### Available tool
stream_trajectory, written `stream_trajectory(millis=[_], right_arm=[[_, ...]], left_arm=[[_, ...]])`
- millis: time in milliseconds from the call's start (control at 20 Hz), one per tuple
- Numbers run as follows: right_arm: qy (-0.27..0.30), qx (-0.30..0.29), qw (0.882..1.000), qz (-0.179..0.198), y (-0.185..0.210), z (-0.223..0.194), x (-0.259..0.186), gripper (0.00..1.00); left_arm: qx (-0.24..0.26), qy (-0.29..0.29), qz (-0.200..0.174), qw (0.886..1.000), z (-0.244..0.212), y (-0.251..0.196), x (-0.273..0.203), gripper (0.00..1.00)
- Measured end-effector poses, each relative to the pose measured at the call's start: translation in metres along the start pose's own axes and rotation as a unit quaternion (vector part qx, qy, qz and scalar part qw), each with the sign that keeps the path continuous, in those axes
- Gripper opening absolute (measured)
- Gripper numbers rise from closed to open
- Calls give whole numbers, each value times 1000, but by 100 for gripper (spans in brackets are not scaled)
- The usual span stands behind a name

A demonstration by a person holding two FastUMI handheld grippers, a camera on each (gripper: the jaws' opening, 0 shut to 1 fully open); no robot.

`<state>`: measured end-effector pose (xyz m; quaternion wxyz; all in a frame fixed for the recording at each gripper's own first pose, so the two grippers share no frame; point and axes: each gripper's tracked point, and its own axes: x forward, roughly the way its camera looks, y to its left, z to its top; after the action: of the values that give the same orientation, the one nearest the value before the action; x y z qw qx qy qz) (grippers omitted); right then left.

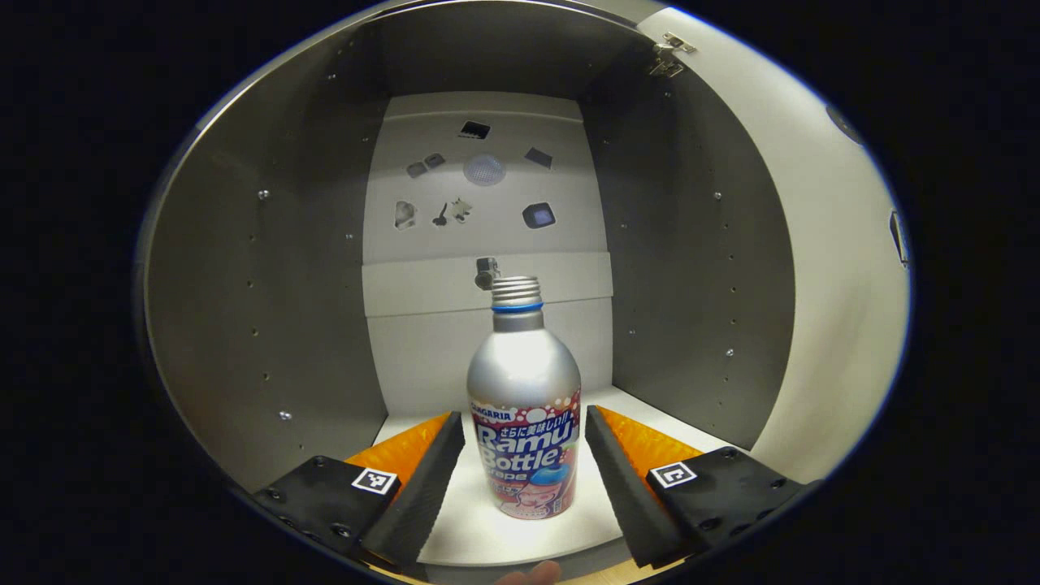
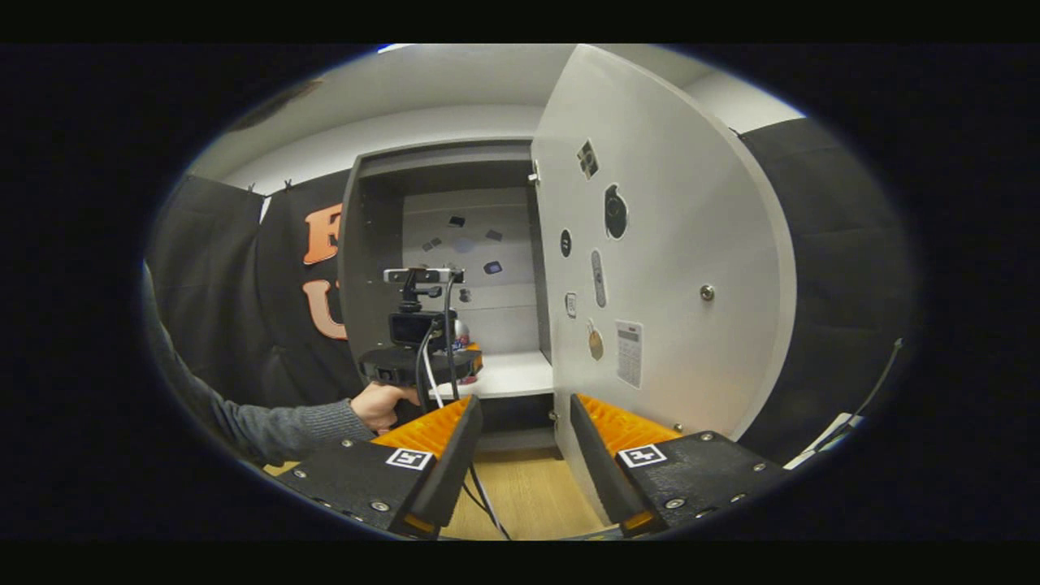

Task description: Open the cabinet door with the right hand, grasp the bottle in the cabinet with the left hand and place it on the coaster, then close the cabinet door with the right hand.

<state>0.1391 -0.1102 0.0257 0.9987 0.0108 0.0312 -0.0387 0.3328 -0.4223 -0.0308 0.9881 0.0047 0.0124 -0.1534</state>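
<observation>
Inside the cabinet [image 1: 268, 309], a bottle [image 1: 524, 406] stands upright on the white shelf [image 1: 479, 528]. The left gripper [image 1: 524, 467] is held wide, its fingers flanking the bottle's lower body without touching. The cabinet door [image 2: 674, 268] is swung open. The right gripper [image 2: 520, 455] is spread wide, holding nothing, near the door's lower edge.

wooden floor [image 2: 528, 496], white cable [image 2: 837, 426], black curtain [image 2: 845, 268]
</observation>
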Motion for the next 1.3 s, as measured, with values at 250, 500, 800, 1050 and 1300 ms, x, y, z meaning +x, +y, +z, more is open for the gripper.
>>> stream_trajectory(millis=[250,500,800,1050,1300], right_arm=[[16,1,1000,-6,-1,-8,14,69],[13,16,1000,6,2,-8,7,69],[10,11,1000,23,4,-11,-21,73],[18,6,999,46,12,-22,-50,69],[45,15,996,76,25,-47,-77,73]], left_arm=[[8,-6,5,1000,2,-1,8,97],[7,-11,11,1000,9,3,-11,86],[9,-18,19,1000,12,14,-69,85],[27,-26,35,999,-3,32,-140,86],[51,-8,62,997,-53,55,-211,86]])
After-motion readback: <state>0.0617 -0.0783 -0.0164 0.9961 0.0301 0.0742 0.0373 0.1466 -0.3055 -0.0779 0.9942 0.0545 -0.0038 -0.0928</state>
